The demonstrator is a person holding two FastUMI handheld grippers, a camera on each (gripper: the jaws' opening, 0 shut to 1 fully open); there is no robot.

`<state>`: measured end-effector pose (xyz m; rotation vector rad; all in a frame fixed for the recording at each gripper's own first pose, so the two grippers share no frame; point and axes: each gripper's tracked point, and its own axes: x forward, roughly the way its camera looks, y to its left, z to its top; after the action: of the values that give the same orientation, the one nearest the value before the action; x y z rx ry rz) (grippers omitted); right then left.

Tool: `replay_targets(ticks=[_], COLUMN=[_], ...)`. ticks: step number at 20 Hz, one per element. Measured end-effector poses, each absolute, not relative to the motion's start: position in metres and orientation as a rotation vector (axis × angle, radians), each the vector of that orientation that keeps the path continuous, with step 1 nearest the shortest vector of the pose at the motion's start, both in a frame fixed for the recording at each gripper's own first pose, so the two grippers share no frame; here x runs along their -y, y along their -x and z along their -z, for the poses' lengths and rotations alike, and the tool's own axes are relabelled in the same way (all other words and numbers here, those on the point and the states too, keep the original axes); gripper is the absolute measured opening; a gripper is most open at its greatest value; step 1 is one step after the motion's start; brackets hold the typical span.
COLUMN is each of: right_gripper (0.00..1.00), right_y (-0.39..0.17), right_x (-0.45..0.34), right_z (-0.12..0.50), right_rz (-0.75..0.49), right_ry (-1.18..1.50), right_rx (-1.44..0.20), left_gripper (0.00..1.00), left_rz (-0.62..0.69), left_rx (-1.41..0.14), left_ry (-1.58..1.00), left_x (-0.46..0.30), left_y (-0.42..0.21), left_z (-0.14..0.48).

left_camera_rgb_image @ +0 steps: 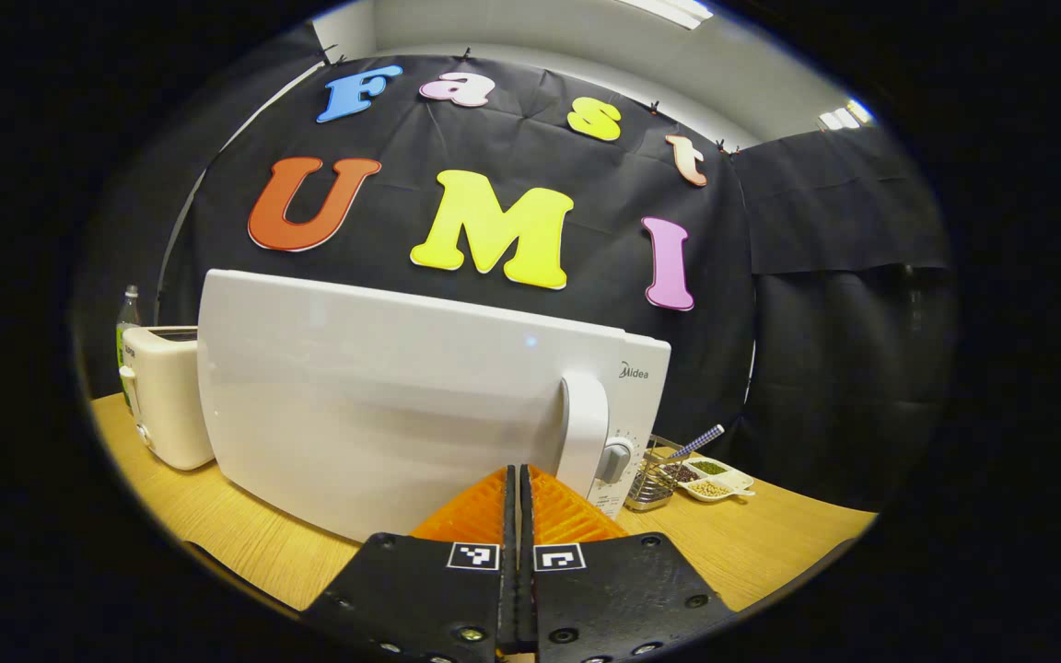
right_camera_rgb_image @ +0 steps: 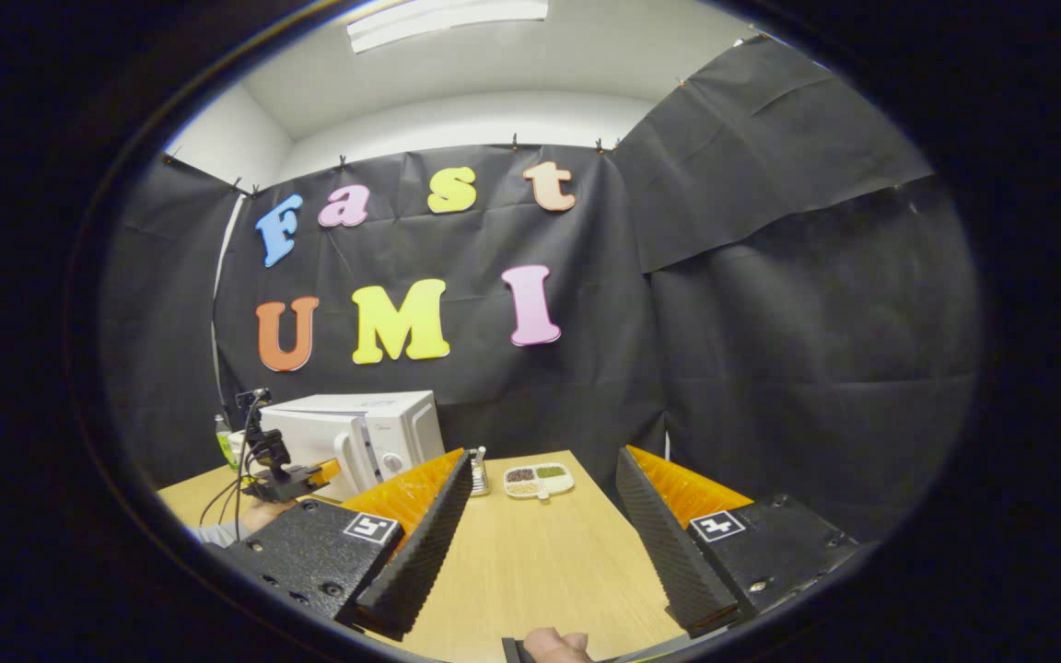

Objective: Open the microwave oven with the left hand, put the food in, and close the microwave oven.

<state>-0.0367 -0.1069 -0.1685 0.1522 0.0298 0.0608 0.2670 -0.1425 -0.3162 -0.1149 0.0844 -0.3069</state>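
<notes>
The white microwave (left_camera_rgb_image: 383,405) stands on the wooden table (left_camera_rgb_image: 245,543) with its door closed and its upright handle (left_camera_rgb_image: 585,431) at the door's right side. My left gripper (left_camera_rgb_image: 518,474) is shut with nothing in it, its tips just short of the door, a little left of the handle. In the right gripper view the microwave (right_camera_rgb_image: 360,433) is far off at the left, with the left gripper (right_camera_rgb_image: 296,479) in front of its door. A white divided dish of food (right_camera_rgb_image: 538,479) lies further back on the table. My right gripper (right_camera_rgb_image: 544,458) stands open and holds nothing.
A cream toaster (left_camera_rgb_image: 167,396) and a bottle (left_camera_rgb_image: 128,318) stand left of the microwave. A wire basket (left_camera_rgb_image: 652,477) and the divided dish (left_camera_rgb_image: 713,479) sit to its right. A hand (right_camera_rgb_image: 556,645) shows at the lower edge. Bare tabletop (right_camera_rgb_image: 530,562) lies under the right gripper.
</notes>
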Motion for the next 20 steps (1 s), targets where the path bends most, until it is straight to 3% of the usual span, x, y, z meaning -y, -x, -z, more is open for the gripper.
replay_targets(ticks=[3,4,5,12,13,14,15,16,19,20], right_gripper=[1.00,0.90,1.00,1.00,0.90,1.00,0.90,1.00,1.00,0.90], right_y=[0.028,0.023,0.019,0.007,0.009,0.011,0.014,0.016,0.024,0.026], right_x=[0.106,0.107,0.107,0.097,0.095,0.092,0.089,0.087,0.087,0.086], right_z=[0.171,0.173,0.177,0.199,0.199,0.197,0.197,0.198,0.198,0.198], right_rz=[-0.078,-0.078,-0.079,-0.096,-0.097,-0.102,-0.106,-0.108,-0.099,-0.097], right_ry=[-0.142,-0.138,-0.137,-0.143,-0.143,-0.147,-0.152,-0.153,-0.147,-0.142], right_rx=[-0.026,-0.023,-0.028,-0.083,-0.085,-0.086,-0.088,-0.098,-0.107,-0.108], left_gripper=[0.00,0.00,0.00,0.01,0.00,0.00,0.01,0.00,0.00,0.00], left_rz=[0.298,0.295,0.276,0.295,0.305,0.301,0.279,0.258,0.261,0.268], left_rx=[-0.091,-0.094,-0.094,-0.142,-0.162,-0.176,-0.208,-0.251,-0.312,-0.308], left_ry=[0.083,0.070,0.054,0.215,0.224,0.216,0.195,0.165,0.130,0.132], left_x=[0.149,0.151,0.148,0.147,0.148,0.147,0.143,0.140,0.140,0.140], left_y=[-0.280,-0.284,-0.290,-0.313,-0.314,-0.314,-0.315,-0.314,-0.298,-0.292], left_z=[0.323,0.325,0.326,0.334,0.338,0.340,0.351,0.357,0.365,0.361])
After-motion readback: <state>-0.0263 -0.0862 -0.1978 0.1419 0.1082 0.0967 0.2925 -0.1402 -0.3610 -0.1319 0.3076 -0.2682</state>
